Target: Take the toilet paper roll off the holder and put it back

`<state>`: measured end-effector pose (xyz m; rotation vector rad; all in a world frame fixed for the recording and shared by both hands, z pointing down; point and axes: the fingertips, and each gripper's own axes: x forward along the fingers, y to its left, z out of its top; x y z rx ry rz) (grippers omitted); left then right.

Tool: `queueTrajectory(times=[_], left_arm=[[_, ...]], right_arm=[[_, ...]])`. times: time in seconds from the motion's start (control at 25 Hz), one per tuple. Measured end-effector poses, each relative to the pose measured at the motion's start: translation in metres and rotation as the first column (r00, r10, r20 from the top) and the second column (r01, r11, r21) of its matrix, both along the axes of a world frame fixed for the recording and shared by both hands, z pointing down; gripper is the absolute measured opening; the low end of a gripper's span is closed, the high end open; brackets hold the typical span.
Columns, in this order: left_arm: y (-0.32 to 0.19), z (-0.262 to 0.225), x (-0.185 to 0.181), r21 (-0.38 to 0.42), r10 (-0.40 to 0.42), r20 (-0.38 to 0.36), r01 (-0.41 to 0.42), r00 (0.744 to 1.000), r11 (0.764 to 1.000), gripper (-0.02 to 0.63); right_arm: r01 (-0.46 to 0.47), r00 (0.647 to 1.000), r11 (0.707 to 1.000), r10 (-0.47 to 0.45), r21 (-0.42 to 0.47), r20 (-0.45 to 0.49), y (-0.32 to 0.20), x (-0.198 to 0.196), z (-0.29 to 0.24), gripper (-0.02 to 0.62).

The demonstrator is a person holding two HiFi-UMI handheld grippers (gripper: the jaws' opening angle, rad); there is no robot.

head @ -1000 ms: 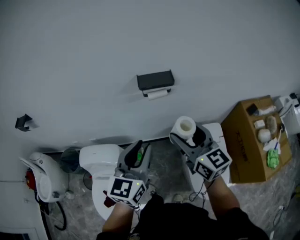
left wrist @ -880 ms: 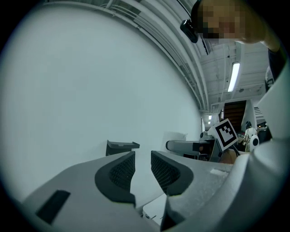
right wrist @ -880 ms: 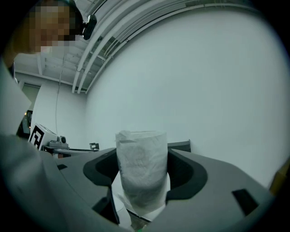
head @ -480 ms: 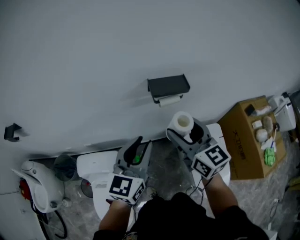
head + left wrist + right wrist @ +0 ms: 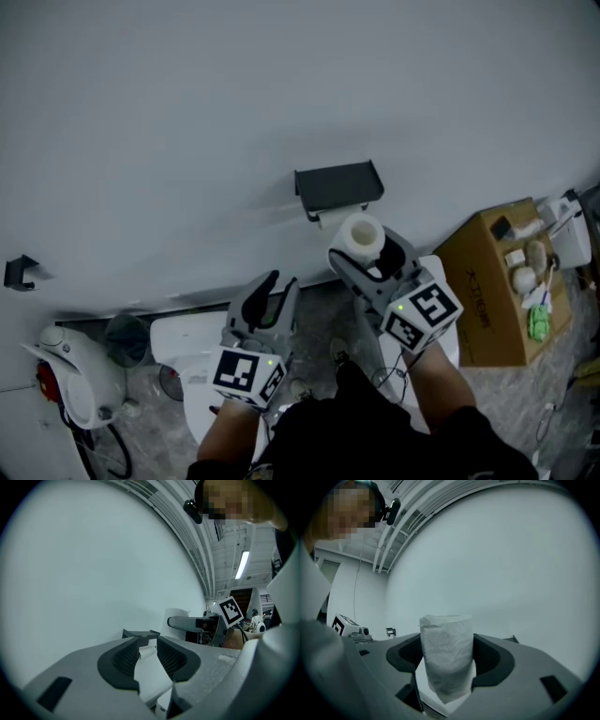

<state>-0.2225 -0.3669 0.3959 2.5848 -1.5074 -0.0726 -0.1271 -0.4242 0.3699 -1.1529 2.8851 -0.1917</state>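
A black wall holder (image 5: 337,185) hangs on the grey wall with a strip of paper under it. The white toilet paper roll (image 5: 361,236) stands upright just below the holder, a little apart from it. My right gripper (image 5: 366,255) is shut on the roll, and in the right gripper view the roll (image 5: 446,658) fills the gap between both pads. My left gripper (image 5: 268,298) hovers lower left over the toilet, open, with nothing between its pads (image 5: 169,656). The left gripper view looks past them to the holder (image 5: 140,633) and the roll (image 5: 179,615).
A white toilet (image 5: 192,342) sits below the left gripper, with a small bin (image 5: 127,330) and a white appliance (image 5: 75,367) to its left. A cardboard box (image 5: 492,281) with small items stands at the right. A dark wall hook (image 5: 19,272) is far left.
The right gripper has carried the roll up and closer to the holder. The left gripper has stayed about where it was. The head view has shifted a little.
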Motion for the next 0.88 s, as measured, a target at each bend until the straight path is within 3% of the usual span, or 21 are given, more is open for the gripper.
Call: queueTrajectory(times=[0.36,0.88], left_arm=[[-0.05,-0.019,0.02,0.017,-0.086,0.022,0.086,0.996,0.996,0.103],[-0.105,-0.024,0.043,0.029,-0.122,0.038,0.121,0.992,0.992,0.103]], right_arm=[[0.056,0.998,0.997,-0.057,0.058,0.024,-0.069,0.022,-0.025,0.308],[0.063,0.998,0.996,-0.063,0.069,-0.003,-0.145,0.045,-0.02,0.308]])
